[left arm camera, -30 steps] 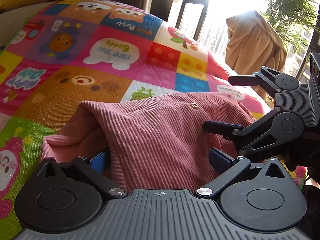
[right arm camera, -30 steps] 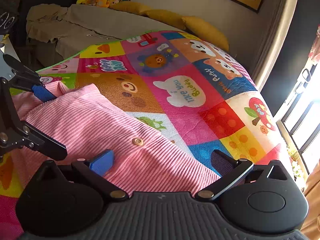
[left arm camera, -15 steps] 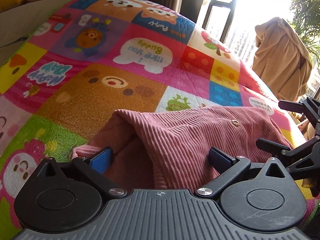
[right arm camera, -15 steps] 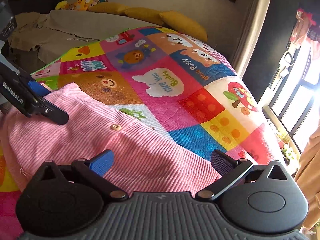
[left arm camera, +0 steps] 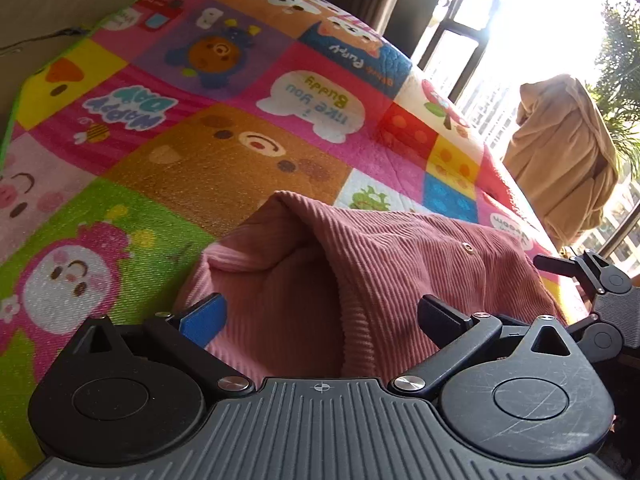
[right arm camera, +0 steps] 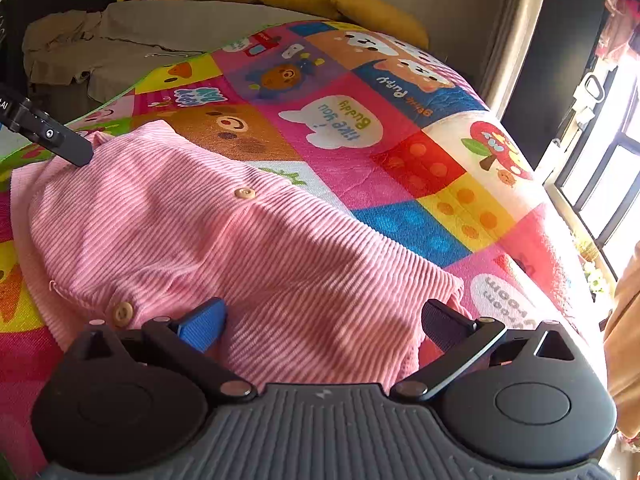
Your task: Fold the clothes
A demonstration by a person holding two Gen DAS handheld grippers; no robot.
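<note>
A pink ribbed garment (left arm camera: 384, 276) with wooden buttons lies folded on a colourful cartoon play mat (left arm camera: 224, 152). It also shows in the right wrist view (right arm camera: 208, 240). My left gripper (left arm camera: 320, 316) is open, its fingers spread over the near left edge of the garment, holding nothing. My right gripper (right arm camera: 320, 320) is open over the near right edge, also empty. The right gripper shows at the right edge of the left wrist view (left arm camera: 600, 292). The left gripper's finger shows at the left edge of the right wrist view (right arm camera: 44, 136).
The mat (right arm camera: 400, 152) covers a raised surface. Yellow cushions (right arm camera: 320, 4) and a beige cloth (right arm camera: 104, 44) lie beyond it. A tan cloth-draped object (left arm camera: 568, 152) stands by the bright window (left arm camera: 512, 20). Plants are at far right.
Both grippers have pulled back towards the near edge of the garment and moved apart from each other. The garment lies flatter on the mat.
</note>
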